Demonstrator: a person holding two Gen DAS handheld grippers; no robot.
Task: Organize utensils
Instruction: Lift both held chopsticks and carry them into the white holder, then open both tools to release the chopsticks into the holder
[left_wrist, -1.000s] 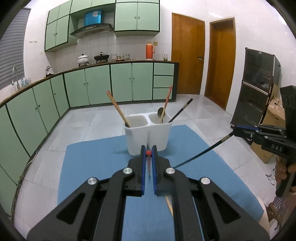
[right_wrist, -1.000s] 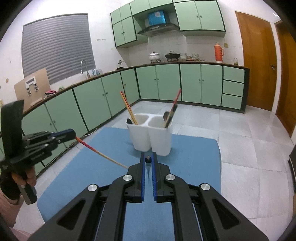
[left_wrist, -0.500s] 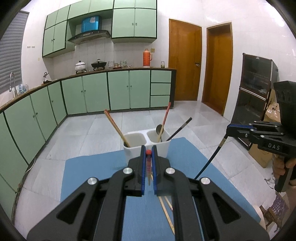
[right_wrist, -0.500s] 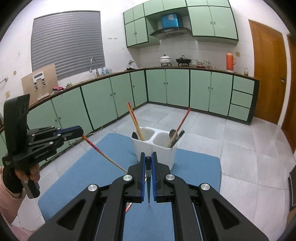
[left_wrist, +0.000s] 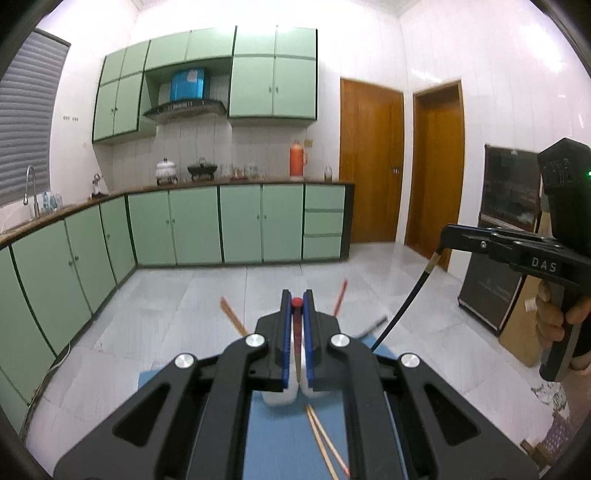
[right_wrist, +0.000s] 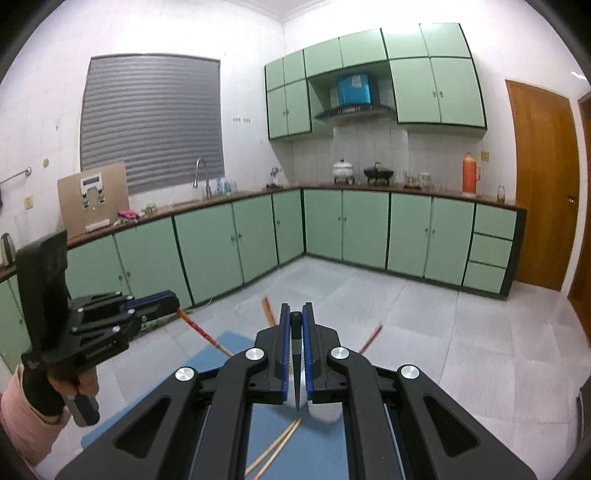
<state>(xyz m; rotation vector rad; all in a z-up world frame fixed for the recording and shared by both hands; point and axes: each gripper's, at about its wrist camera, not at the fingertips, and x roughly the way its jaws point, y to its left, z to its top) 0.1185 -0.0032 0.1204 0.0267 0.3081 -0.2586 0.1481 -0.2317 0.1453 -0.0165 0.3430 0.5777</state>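
My left gripper (left_wrist: 297, 295) is shut on a red-topped chopstick (left_wrist: 296, 332) that hangs point down between its blue pads. My right gripper (right_wrist: 296, 310) is shut on a black chopstick (right_wrist: 296, 354), also point down. In each wrist view the other gripper shows from the side, high above the mat: the right gripper (left_wrist: 445, 236) with its black chopstick (left_wrist: 406, 302), the left gripper (right_wrist: 175, 301) with its red chopstick (right_wrist: 201, 330). The white two-cup holder (right_wrist: 325, 410) sits low behind the fingers and is mostly hidden. Sticks lean out of it (left_wrist: 232, 317).
Two wooden chopsticks (left_wrist: 325, 443) lie loose on the blue mat (left_wrist: 273, 443) in front of the holder. Green cabinets (left_wrist: 192, 225) line the far wall and the left. Beyond the mat is grey tiled floor (right_wrist: 424, 332). A dark cabinet (left_wrist: 509, 221) stands at the right.
Both grippers have risen with their chopsticks and tilted up. The holder has sunk from the middle of each view to behind the fingers. Both chopsticks now hang steeper.
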